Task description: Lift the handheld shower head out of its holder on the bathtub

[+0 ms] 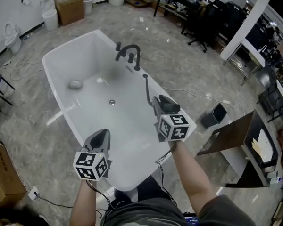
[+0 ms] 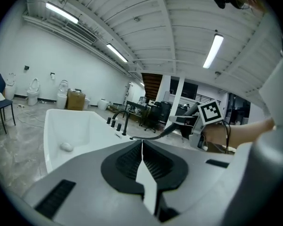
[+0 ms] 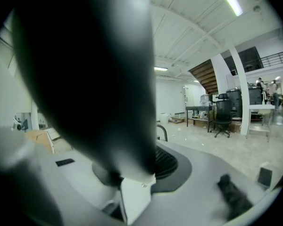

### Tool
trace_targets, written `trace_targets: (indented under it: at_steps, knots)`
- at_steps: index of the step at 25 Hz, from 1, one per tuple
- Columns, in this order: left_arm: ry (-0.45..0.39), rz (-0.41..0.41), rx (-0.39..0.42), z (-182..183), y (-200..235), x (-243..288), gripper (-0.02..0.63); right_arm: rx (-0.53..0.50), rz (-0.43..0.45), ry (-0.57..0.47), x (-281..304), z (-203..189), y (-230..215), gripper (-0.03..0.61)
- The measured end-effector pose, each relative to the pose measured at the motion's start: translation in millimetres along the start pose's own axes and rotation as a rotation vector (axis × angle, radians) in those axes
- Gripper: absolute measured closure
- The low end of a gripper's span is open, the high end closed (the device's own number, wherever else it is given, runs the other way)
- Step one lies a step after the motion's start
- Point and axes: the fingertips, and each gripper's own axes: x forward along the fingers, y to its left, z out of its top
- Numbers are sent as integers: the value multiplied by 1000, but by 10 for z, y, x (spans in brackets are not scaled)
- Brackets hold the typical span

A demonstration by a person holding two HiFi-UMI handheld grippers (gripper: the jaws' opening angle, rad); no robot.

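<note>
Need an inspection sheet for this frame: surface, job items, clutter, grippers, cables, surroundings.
Surface: white bathtub, drain in its floor.
Job's things: shower head held up off the rim. Its hose runs back to the rim near the black faucet.
Clutter: grey lump lying in the tub.
Grippers: left gripper shut, empty, over the tub's near end. Right gripper shut on the shower head.
Cables: white cable on the floor right of the tub. Plug block with its lead at lower left.
Surroundings: cardboard box, toilet, office chair, black box on the floor.
</note>
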Motion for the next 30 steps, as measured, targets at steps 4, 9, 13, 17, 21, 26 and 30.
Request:
trace_targets:
  at_steps: [4, 9, 13, 17, 21, 26, 30]
  knots:
    - [25, -63, -14, -157, -145, -445, 598, 53, -29, 24, -743, -262, 394, 469]
    - [72, -129, -8, -448, -441, -804, 598, 75, -25, 62, -1513, -613, 792, 469]
    - [85, -158, 2, -595, -750, -1026, 598, 97, 8, 73, -1999, -788, 993, 469]
    - [83, -179, 32, -728, -1111, -1245, 598, 100, 43, 72, -2477, -960, 1132, 469]
    - [77, -179, 65, -872, -1513, -1535, 598, 102, 64, 57, -2979, -1073, 1190, 469]
    - [56, -172, 76, -1071, -2027, -1970, 598, 104, 112, 39, -3660, -1163, 1285, 469]
    - [38, -162, 90, -1284, -2365, -2378, 598, 112, 154, 28, -4170, -1321, 1450, 469]
